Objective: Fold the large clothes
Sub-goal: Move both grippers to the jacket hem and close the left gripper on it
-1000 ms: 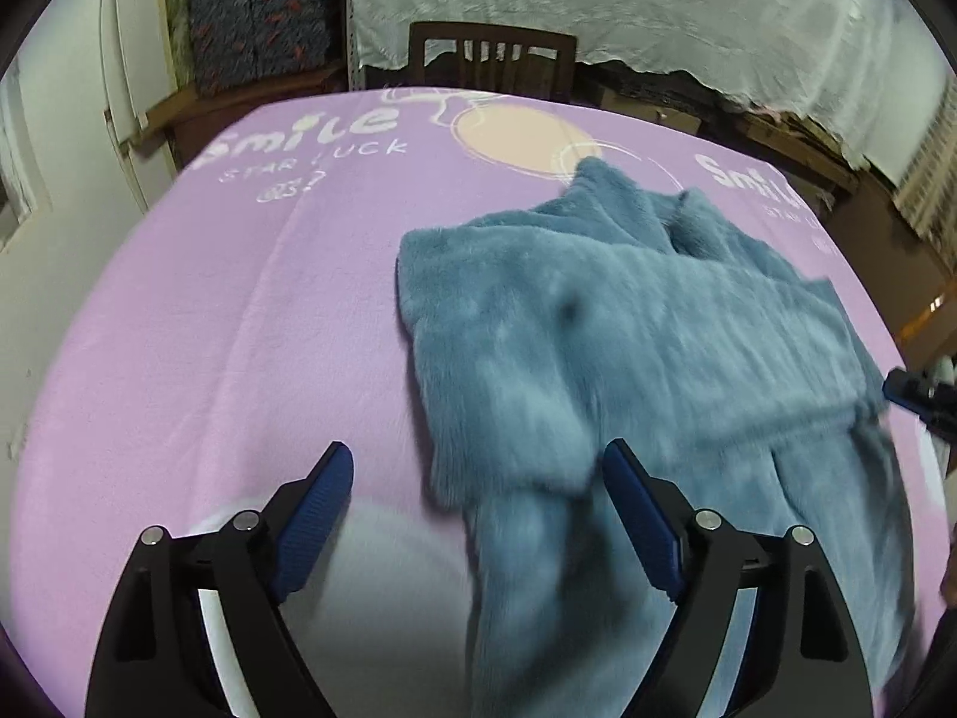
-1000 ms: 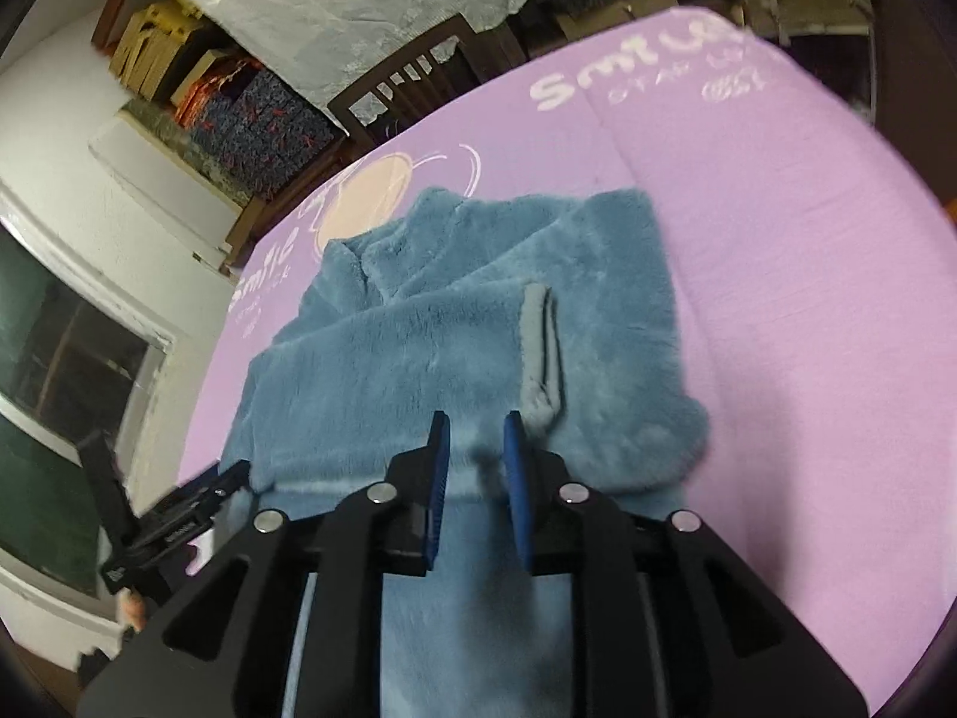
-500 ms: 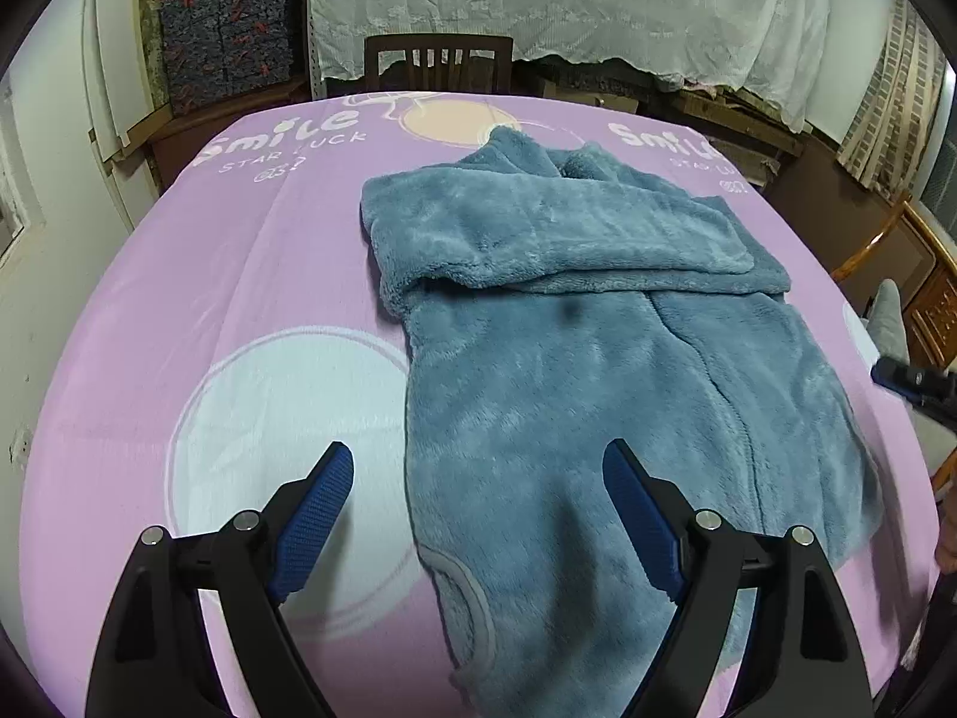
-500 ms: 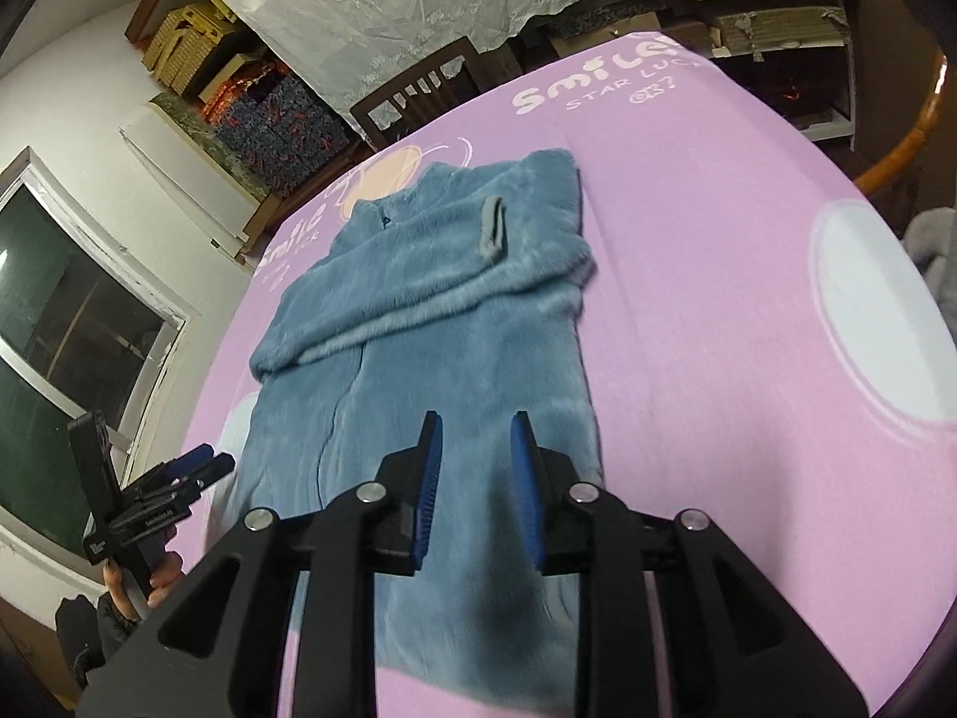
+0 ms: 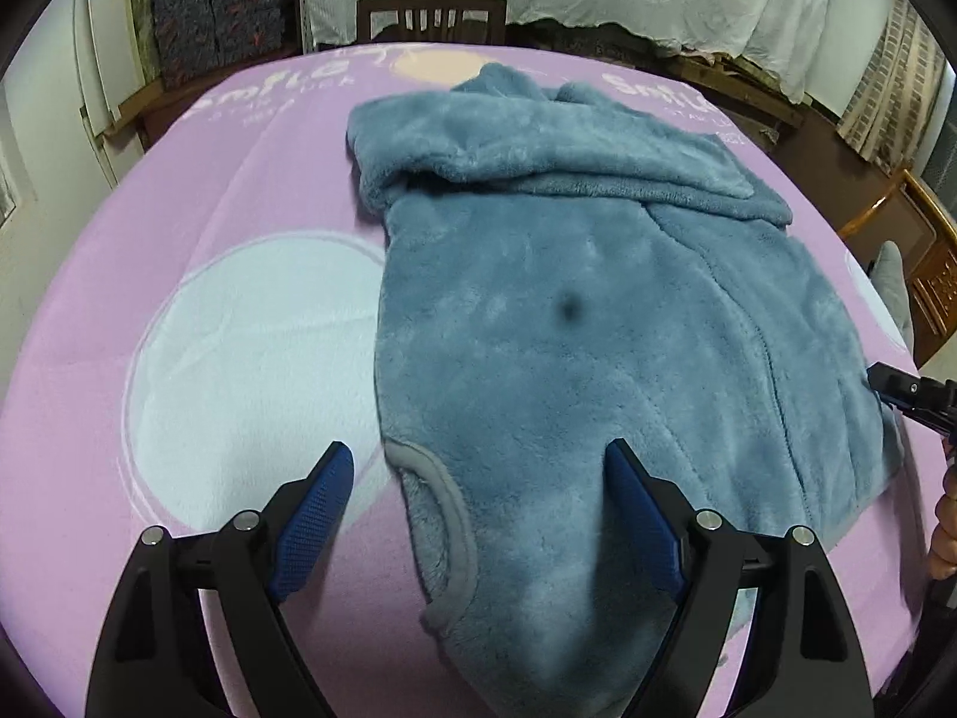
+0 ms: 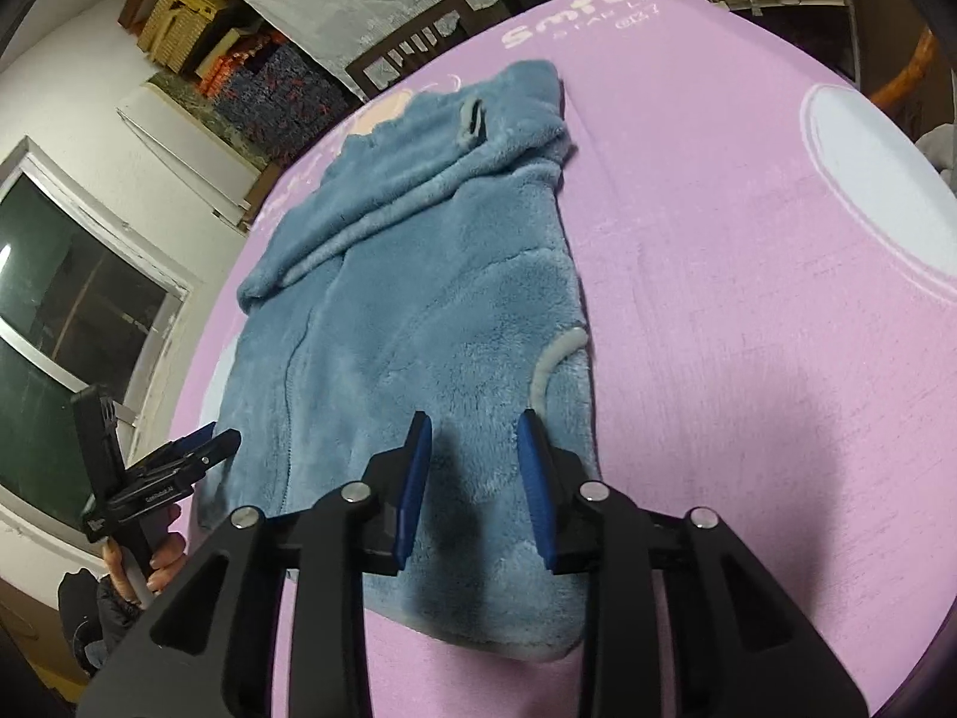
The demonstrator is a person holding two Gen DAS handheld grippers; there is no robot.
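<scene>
left wrist view: the left claw [image 5: 475, 508] stands wide open with nothing pinched, hovering over the near left corner of the blue fleece garment [image 5: 598, 299], which lies flat on the pink blanket [image 5: 179, 209] covering the worktop. a grey-trimmed pocket edge [image 5: 454, 514] sits between the jaws, just ahead of them. the sleeves look already folded across the far end. the right claw [image 5: 903, 395] peeks in at the garment's far right edge.

right wrist view: the right claw [image 6: 475, 478] has just been opening; its jaws are partly apart and empty, poised above the near hem, with a grey pocket trim [image 6: 553, 368] just ahead on the right. the left claw [image 6: 179, 461] waits off to the left of the hem.

to do the next fold well, i'd judge each claw should drop onto its own hem corner, bite through all the layers, then lift together evenly toward the collar.
</scene>
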